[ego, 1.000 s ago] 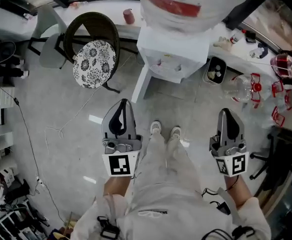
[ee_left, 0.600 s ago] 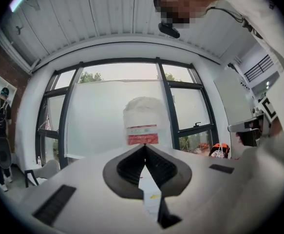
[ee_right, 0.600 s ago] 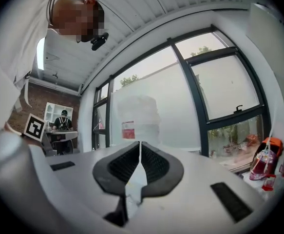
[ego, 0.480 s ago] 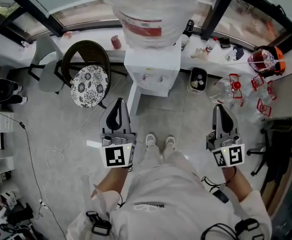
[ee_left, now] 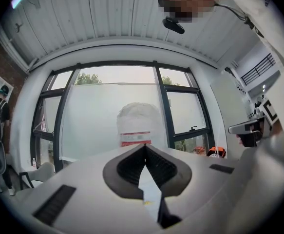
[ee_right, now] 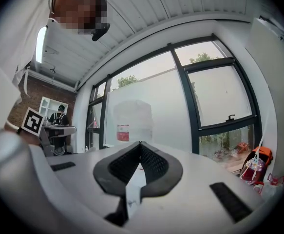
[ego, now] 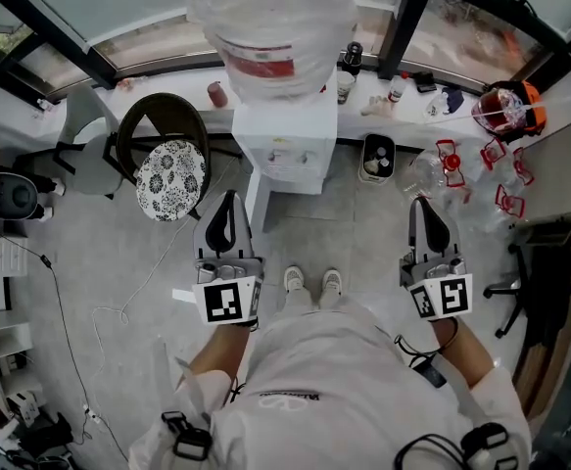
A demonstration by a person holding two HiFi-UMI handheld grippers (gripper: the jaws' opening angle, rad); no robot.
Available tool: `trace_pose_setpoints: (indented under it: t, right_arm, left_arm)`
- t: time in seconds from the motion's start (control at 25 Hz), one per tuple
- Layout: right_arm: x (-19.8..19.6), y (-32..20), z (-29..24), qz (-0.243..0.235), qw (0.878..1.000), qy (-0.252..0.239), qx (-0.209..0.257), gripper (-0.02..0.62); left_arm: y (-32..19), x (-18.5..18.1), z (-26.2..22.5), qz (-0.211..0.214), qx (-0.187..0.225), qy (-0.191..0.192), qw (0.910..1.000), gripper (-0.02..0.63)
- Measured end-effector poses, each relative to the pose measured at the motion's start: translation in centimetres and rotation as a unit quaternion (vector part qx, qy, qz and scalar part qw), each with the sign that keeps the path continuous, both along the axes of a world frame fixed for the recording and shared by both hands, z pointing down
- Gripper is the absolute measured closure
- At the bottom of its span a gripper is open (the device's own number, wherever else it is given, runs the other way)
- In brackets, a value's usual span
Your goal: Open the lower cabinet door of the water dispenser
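Note:
The white water dispenser stands against the window sill with a big clear bottle on top. From above only its top and tap panel show; the lower cabinet door is hidden. My left gripper is shut and empty, short of the dispenser and to its left. My right gripper is also shut and empty, well off to the dispenser's right. In the left gripper view the closed gripper points level at the bottle. The right gripper sees the bottle a little left of its line.
A round chair with a floral cushion stands left of the dispenser. A small bin sits to its right, with red-and-clear bottles and an orange helmet beyond. A cable lies on the floor. My feet are between the grippers.
Both grippers have risen and stayed shut. The head view has pulled back, so the window, the sill and the whole bottle now show above the dispenser.

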State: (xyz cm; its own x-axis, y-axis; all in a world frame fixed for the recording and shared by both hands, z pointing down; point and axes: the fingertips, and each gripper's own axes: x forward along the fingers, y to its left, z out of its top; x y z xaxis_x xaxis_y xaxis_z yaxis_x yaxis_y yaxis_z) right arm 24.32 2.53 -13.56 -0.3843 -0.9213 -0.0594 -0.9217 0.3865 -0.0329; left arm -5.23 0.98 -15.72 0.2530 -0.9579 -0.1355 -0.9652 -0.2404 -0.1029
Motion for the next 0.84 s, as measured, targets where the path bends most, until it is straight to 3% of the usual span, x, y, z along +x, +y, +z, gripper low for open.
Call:
trace_pose_setpoints:
  t: [0.84]
  right_arm:
    - [-1.5, 0.8, -1.7, -0.011, 1.0, 0.005, 0.005, 0.581]
  left_arm:
    - [0.7, -0.4, -2.3, 0.007, 0.012, 0.0, 0.9999, 0.601]
